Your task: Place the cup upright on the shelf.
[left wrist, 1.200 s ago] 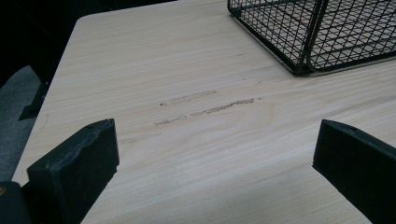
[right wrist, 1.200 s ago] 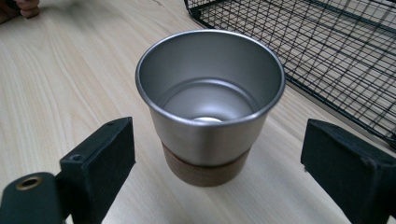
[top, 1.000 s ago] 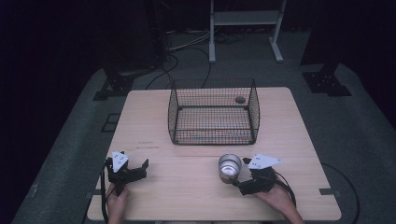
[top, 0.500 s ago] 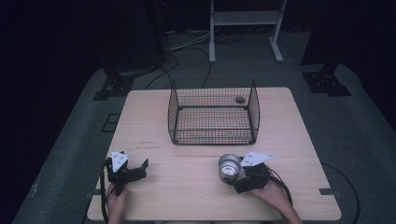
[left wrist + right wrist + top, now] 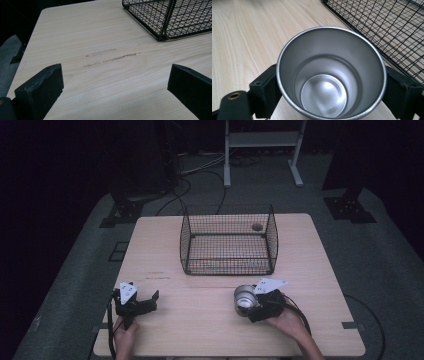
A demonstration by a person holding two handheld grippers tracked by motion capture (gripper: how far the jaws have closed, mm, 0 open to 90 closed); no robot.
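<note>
The right claw [image 5: 250, 304] has just been closing its jaws, and the cup [image 5: 245, 296] stands between them. In the right gripper view the two black jaws sit against the cup's [image 5: 329, 75] wall on either side, so the claw [image 5: 329, 87] holds it. The cup is bare metal, upright, mouth open to the camera (its round bottom shows plainly, with nothing inside). It stands on the desk [image 5: 200, 320], near the front edge and right of the middle. The person's right hand [image 5: 287, 320] grips the claw from behind, and a cable loops off toward the desk's right edge.

Just beyond the cup stands a black wire basket [image 5: 229, 240], open at the top, its front wall near the cup but apart from it. In the right gripper view the basket's [image 5: 392, 32] mesh runs along the upper right, close beside the cup's rim. A small round dark thing [image 5: 257, 226] lies at the basket's far right corner; whether it is inside I cannot tell.

The left claw [image 5: 145, 301] is well apart from all this, at the desk's front left, held in the left hand [image 5: 125, 335]. Its jaws stand wide with nothing between them; in the left gripper view the claw [image 5: 115, 82] frames bare wood [image 5: 100, 82] with some scuff marks [image 5: 112, 56], and a corner of the basket [image 5: 170, 17] shows at the upper right.
</note>
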